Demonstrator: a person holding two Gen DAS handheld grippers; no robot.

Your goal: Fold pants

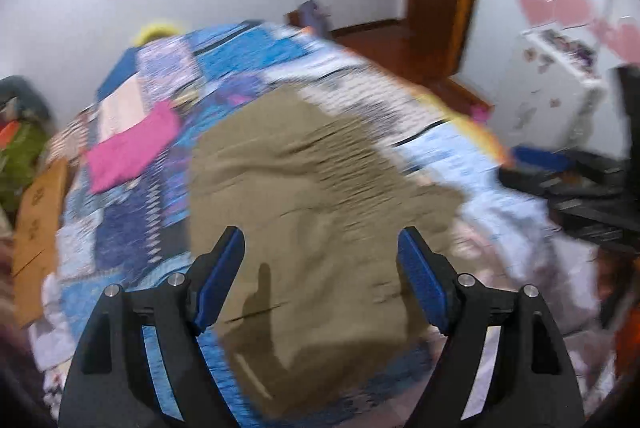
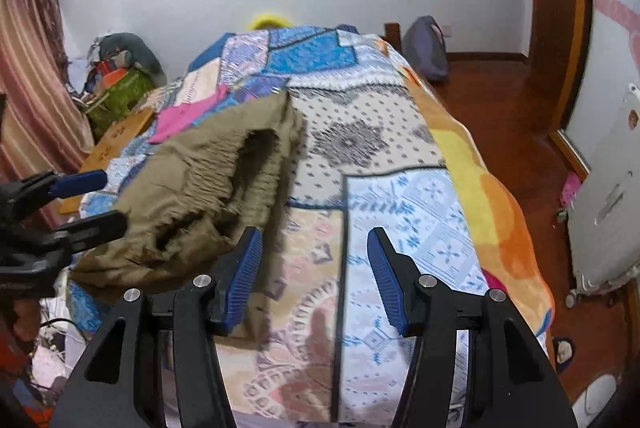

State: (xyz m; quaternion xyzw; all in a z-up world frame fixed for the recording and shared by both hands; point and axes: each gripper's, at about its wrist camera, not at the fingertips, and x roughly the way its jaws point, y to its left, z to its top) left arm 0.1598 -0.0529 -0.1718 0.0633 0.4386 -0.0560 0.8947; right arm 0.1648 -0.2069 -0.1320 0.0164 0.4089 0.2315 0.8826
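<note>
No readable text, label, brand or number on any surface in either view.

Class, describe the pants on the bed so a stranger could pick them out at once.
Find the patchwork quilt covering the bed. On its left half lies a rumpled heap of cloth: the pants. They are plain olive-brown, unlike the flat pink cloth just beyond.
</note>
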